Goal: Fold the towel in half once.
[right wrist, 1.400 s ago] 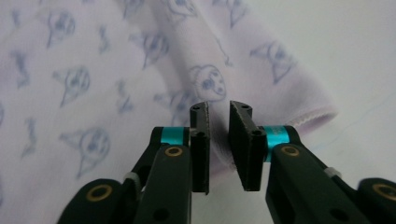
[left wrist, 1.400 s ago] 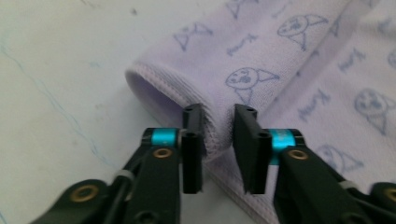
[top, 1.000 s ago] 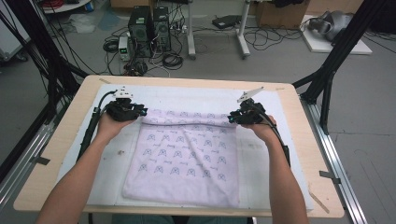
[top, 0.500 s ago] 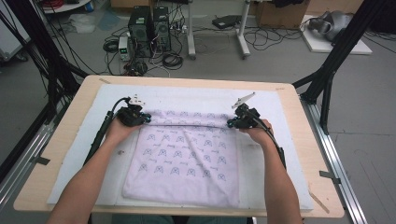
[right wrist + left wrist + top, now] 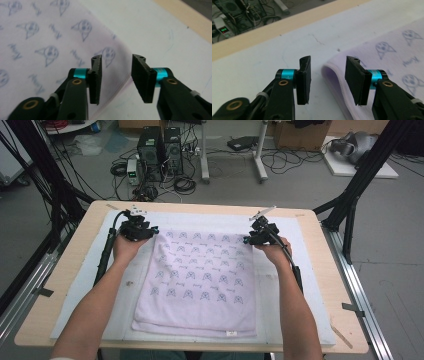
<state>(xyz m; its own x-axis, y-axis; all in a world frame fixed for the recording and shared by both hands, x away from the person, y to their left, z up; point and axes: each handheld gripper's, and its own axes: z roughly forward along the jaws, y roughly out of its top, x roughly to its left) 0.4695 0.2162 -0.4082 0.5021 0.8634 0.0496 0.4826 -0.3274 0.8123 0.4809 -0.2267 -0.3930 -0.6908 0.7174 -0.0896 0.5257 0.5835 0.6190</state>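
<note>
A pale lilac towel (image 5: 197,280) printed with small cat faces lies flat on the white mat. My left gripper (image 5: 150,231) sits at its far left corner and my right gripper (image 5: 248,240) at its far right corner. In the left gripper view the gripper (image 5: 327,80) is open, its jaws having just been opening. The towel's rolled edge (image 5: 332,75) lies below the gap, untouched by the pads. In the right gripper view the gripper (image 5: 116,78) is also open after just opening. The towel's corner (image 5: 110,67) lies flat beneath it, with nothing gripped.
The white mat (image 5: 310,285) covers most of the wooden table (image 5: 70,270). Black frame legs (image 5: 350,205) stand at the table's far corners. Computers and cables (image 5: 160,150) lie on the floor beyond the far edge. The person's forearms reach in from the near edge.
The bunched ridge along the towel's far edge is gone and the towel now lies flat. Both grippers have shifted slightly toward the far edge, and their jaws now stand apart off the cloth.
</note>
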